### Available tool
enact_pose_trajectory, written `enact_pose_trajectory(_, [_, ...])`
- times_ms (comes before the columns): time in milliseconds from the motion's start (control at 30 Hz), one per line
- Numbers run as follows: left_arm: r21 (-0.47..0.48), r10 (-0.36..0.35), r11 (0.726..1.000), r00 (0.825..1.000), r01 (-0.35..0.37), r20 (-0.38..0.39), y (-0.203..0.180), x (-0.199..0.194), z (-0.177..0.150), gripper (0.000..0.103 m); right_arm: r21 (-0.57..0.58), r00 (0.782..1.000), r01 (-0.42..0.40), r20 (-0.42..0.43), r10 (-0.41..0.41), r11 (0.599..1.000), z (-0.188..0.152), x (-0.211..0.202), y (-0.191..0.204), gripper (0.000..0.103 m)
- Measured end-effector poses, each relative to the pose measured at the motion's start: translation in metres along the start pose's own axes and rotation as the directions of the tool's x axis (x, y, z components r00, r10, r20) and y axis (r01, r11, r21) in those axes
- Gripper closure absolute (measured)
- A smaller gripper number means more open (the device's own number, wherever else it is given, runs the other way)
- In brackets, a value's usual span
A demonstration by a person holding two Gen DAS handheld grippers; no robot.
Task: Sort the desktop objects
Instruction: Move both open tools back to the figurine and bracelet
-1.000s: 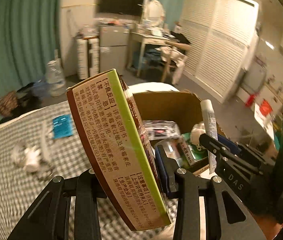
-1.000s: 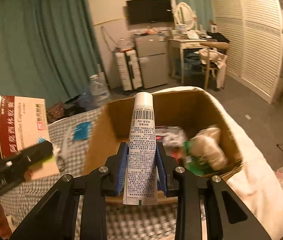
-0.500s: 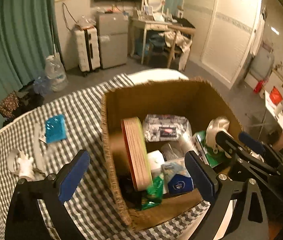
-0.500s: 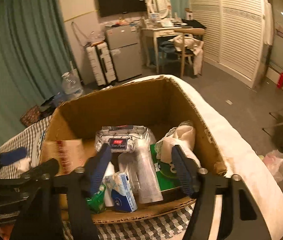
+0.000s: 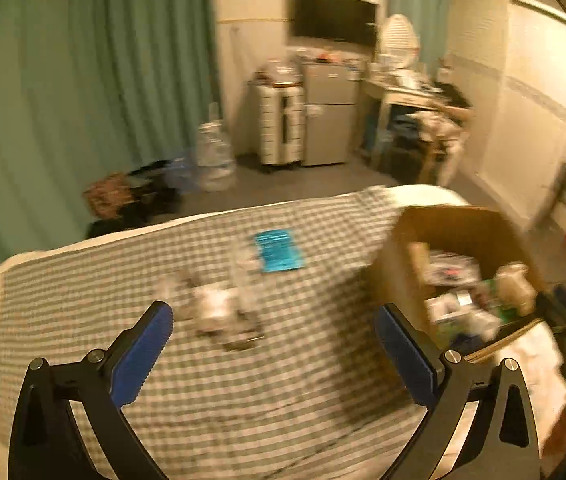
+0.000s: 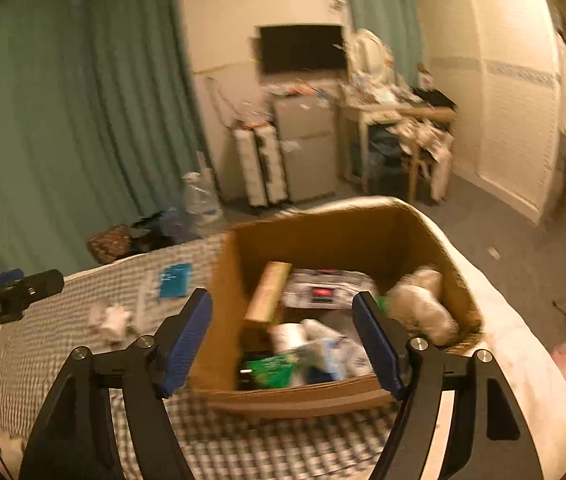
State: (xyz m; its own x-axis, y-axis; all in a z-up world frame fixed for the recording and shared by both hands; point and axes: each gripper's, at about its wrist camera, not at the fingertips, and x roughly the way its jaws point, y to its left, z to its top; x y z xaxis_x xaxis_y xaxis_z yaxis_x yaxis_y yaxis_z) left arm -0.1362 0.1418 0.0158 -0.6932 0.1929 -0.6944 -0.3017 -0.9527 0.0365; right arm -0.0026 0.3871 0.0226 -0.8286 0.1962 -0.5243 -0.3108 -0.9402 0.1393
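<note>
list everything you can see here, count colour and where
cardboard box: 1, brown, right end of the checked cloth, open, full of sorted items
medicine carton: 1, tan, on edge inside the box at its left
blue packet: 1, bright blue, flat on the cloth left of the box
white clutter: blurred pile, count unclear, on the cloth nearer the left gripper
checked cloth: 1, grey and white, covers the surface
left gripper: 1, black, blue fingers, open, empty
right gripper: 1, black, blue fingers, open, above the box
</note>
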Motion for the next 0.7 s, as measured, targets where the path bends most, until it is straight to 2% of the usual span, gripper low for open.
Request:
enact_pose_trajectory(67, [-0.033, 0.065, 0.997, 0.998, -0.065, 0.009, 0.032, -0.005, -0.013, 0.000, -0.031, 0.999, -0.043, 0.009, 0.044, 0.999, -0.007, -0.007, 0.026, 0.031])
enact_pose_trajectory(167, [-0.081, 0.171, 0.982, 0.985, -0.169, 0.012, 0.071, -0.005, -0.038, 0.000, -0.061, 0.994, -0.106, 0.016, 0.107, 0.992, -0.018, -0.006, 0.060, 0.031])
enact_pose_trajectory(267, [-0.116, 0.230, 0.966, 0.973, -0.230, -0.017, 0.091, 0.009, -0.068, 0.000, -0.093, 0.987, -0.161, 0.013, 0.163, 0.983, -0.040, 0.005, 0.100, 0.031])
enact_pose_trajectory(333, [-0.133, 0.230, 0.963, 0.972, -0.234, -0.046, 0.097, 0.026, -0.089, 0.000, -0.108, 0.982, -0.190, 0.003, 0.191, 0.976, -0.059, 0.017, 0.123, 0.031])
enact_pose_trajectory(467, [-0.178, 0.215, 0.958, 0.973, -0.227, -0.082, 0.099, 0.064, -0.120, 0.000, -0.141, 0.981, -0.192, -0.059, 0.185, 0.971, -0.100, 0.053, 0.156, 0.031])
enact_pose_trajectory(567, [-0.173, 0.186, 0.963, 0.975, -0.205, -0.121, 0.091, 0.096, -0.128, 0.000, -0.170, 0.981, -0.172, -0.119, 0.153, 0.970, -0.125, 0.085, 0.167, 0.031])
enact_pose_trajectory(700, [-0.193, 0.171, 0.962, 0.977, -0.194, -0.128, 0.082, 0.132, -0.126, 0.000, -0.189, 0.978, -0.169, -0.153, 0.141, 0.967, -0.129, 0.119, 0.168, 0.031])
